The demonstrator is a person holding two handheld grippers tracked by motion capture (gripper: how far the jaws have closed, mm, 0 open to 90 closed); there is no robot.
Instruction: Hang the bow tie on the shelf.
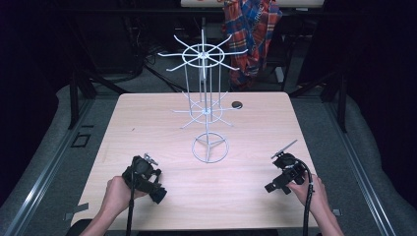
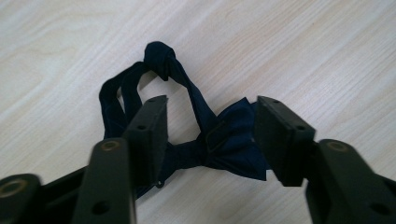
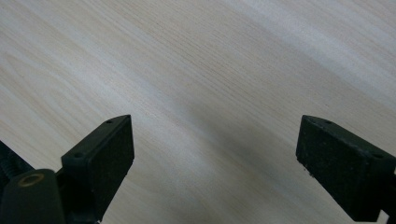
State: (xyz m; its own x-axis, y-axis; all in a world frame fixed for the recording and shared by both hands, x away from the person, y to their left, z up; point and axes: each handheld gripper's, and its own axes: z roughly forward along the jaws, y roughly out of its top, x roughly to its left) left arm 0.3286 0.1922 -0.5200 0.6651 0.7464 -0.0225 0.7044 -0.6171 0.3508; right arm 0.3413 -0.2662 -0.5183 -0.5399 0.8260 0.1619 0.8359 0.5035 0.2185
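Left gripper [image 2: 210,135] jaws apart, straddling bow tie [image 2: 219,144] flat on table [image 1: 162,118], near left. Right gripper [image 3: 212,154] jaws apart, empty, well right.

The counter [image 1: 162,118] looks like pale, matt wood grain, the display rack [image 1: 206,105] thin white-coated wire, the navy bow tie [image 2: 219,140] soft matt cloth.
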